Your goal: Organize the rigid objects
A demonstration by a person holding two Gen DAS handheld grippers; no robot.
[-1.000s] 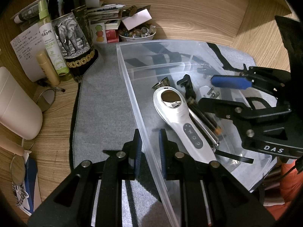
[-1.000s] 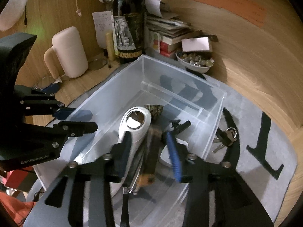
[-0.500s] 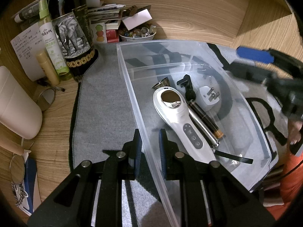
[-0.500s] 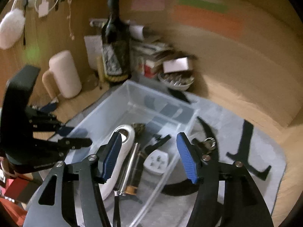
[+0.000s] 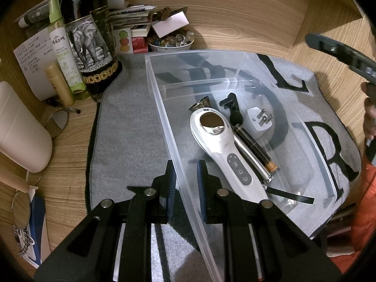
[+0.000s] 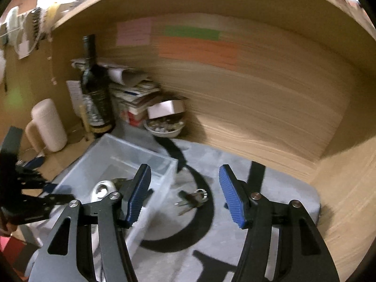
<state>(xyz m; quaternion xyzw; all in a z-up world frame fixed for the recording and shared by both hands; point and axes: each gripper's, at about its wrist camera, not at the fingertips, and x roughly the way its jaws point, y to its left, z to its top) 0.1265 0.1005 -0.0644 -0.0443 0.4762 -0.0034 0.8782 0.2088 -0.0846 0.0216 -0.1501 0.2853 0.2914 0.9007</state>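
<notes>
The left hand-held gripper (image 5: 183, 183) is pinching the near wall of the clear bin (image 5: 164, 117), and it is best kept clamped there so the bin stays put on the grey mat (image 6: 270, 188). The right hand-held gripper (image 6: 184, 193) is standing empty, jaws parted; the keys (image 6: 191, 198) are lying just beyond its fingertips, outside the bin, so I'd lower it squarely over them.

Open grey mat (image 6: 270, 188) around the keys (image 6: 192, 198); clear bin (image 6: 164, 181) walls the left, wooden panel (image 6: 270, 108) behind
</notes>
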